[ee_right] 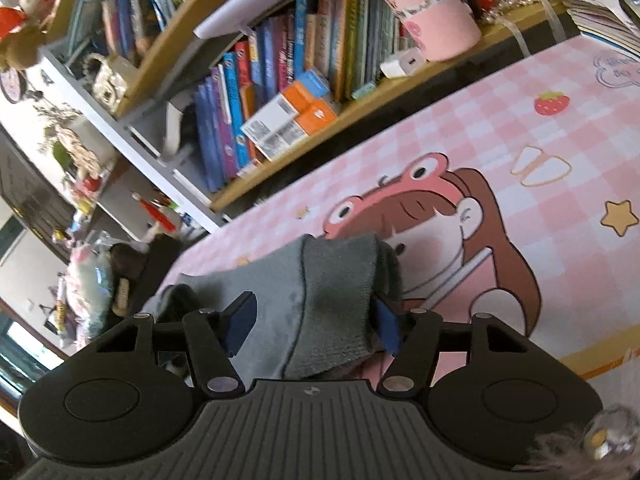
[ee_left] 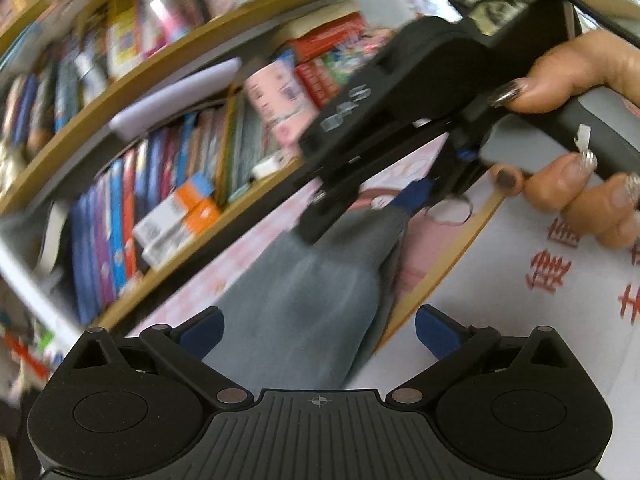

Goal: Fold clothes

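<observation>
Your right gripper (ee_right: 316,328) has the grey garment (ee_right: 320,300) between its blue pads (ee_right: 242,326), but the jaws stand about halfway and only the right-hand pad clearly presses the cloth; the other shows a sliver of daylight, so I judge the hold not yet firm. Lift now and the fabric may slide out, or only the top layer may come up and spoil the fold. Your left gripper (ee_left: 318,334) hangs wide apart with nothing pinched, the cloth lying past and below its tips, and that view is smeared with motion, so coming in fast risks knocking the right tool or dragging the cloth askew. The garment sits on the pink checked mat (ee_right: 460,140), bunched at the near edge, close to the drop; a careless pull could send it off the table. It looks a soft, thick knit with a fuzzy nap and a stitched seam down the middle, limp and quick to crumple. The mat looks smooth and slick, printed with a cartoon frog-hatted figure, so the cloth probably slips on it easily.
</observation>
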`<state>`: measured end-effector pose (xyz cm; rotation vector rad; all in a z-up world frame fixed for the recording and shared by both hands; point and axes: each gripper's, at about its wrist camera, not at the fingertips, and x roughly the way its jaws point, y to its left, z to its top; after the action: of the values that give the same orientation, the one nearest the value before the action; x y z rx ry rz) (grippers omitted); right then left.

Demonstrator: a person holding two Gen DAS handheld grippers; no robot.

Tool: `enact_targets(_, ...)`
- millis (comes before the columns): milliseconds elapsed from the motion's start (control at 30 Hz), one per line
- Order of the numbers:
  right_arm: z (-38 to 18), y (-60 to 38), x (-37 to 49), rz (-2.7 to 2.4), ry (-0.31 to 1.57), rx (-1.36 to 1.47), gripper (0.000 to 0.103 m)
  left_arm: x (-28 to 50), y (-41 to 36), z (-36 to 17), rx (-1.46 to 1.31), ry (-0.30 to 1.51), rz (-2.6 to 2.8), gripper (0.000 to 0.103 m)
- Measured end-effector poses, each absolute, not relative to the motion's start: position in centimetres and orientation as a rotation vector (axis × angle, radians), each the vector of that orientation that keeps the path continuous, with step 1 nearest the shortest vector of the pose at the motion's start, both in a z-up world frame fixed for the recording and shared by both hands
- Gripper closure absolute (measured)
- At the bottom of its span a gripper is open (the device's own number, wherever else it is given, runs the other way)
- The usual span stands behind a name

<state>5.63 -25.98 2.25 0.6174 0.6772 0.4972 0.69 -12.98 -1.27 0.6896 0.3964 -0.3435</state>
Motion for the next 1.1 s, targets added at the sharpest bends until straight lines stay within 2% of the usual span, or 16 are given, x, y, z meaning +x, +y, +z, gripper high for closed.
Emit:
enact_targets(100, 2.5, -26.0, 5.6, 0.514, 0.663, 0.627, 0.042, 2.0, -14.6, -1.7, 0.724, 0.423, -0.364, 0.004)
enact_targets(333, 2.9, -25.8, 5.4, 0.536, 0.650, 0.621, 0.037, 3.7, -16.0, -2.3, 0.759, 0.427, -0.313, 0.005)
enact_targets(367, 2.9, -25.8, 5.3, 0.539, 0.647, 0.616, 0.036, 3.9, -16.0, -2.3, 0.758, 0.427, -0.306, 0.008)
enact_targets(500, 3.0, -25.6, 5.3, 0.541, 0.642, 0.605, 0.036, 4.0, -15.9, -2.9, 0.767, 0.416, -0.273, 0.029)
enact_targets(633, 3.0, -25.7, 5.4, 0.539, 0.644, 0.610, 0.035, 3.9, -15.5, -3.1, 0.720, 0.440, -0.307, 0.061)
enact_targets(767, 2.6, -25.9, 5.6, 0.520, 0.667, 0.627, 0.020, 3.8, -14.6, -2.5, 0.671, 0.429, -0.310, 0.074)
enact_targets(833, 2.4, -26.1, 5.7, 0.504, 0.683, 0.640, 0.018, 3.7, -13.8, -1.8, 0.621, 0.406, -0.295, 0.077)
enact_targets(1000, 1.5, -26.1, 6.3, 0.546, 0.750, 0.706, 0.017, 3.2, -13.0, -1.3, 0.572, 0.396, -0.287, 0.077)
enact_targets(1100, 1.0, -25.5, 6.4, 0.588, 0.789, 0.725, 0.020, 2.9, -13.2, -1.4, 0.575, 0.402, -0.296, 0.077)
